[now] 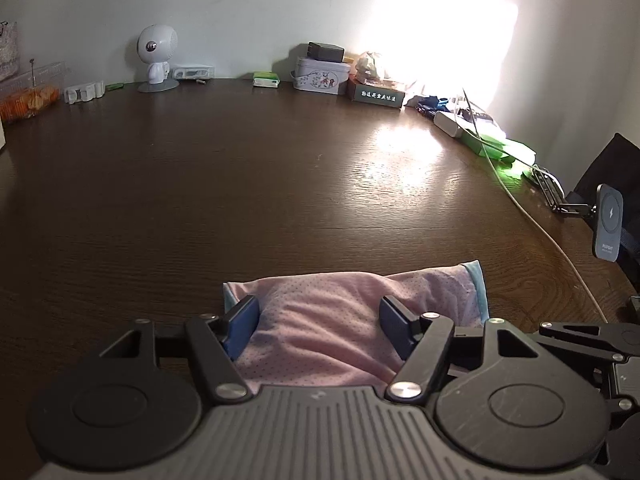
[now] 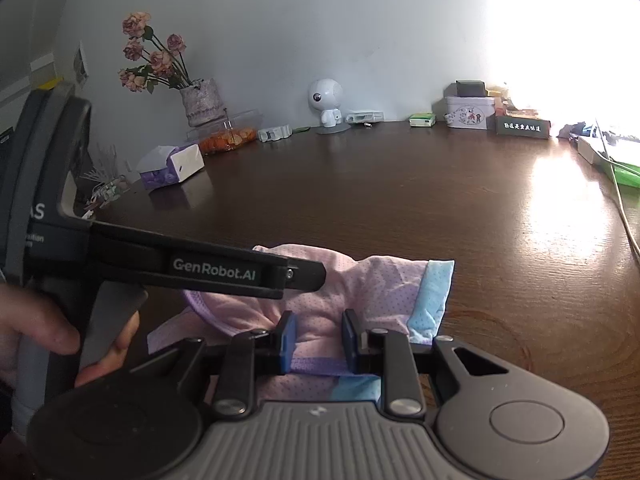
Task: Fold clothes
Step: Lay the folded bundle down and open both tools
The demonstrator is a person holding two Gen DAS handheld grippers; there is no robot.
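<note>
A pink dotted garment with light blue trim lies bunched on the dark wooden table near its front edge. My left gripper stands open, its blue pads wide apart on either side of a hump of the cloth. In the right wrist view the right gripper is shut on a fold of the same garment, near its purple hem. The left gripper reaches in from the left over the cloth, held by a hand.
Along the back wall stand a white robot figurine, a printed tin, a dark box, a vase of dried roses and a tissue box. A white cable and a phone mount lie at the right edge.
</note>
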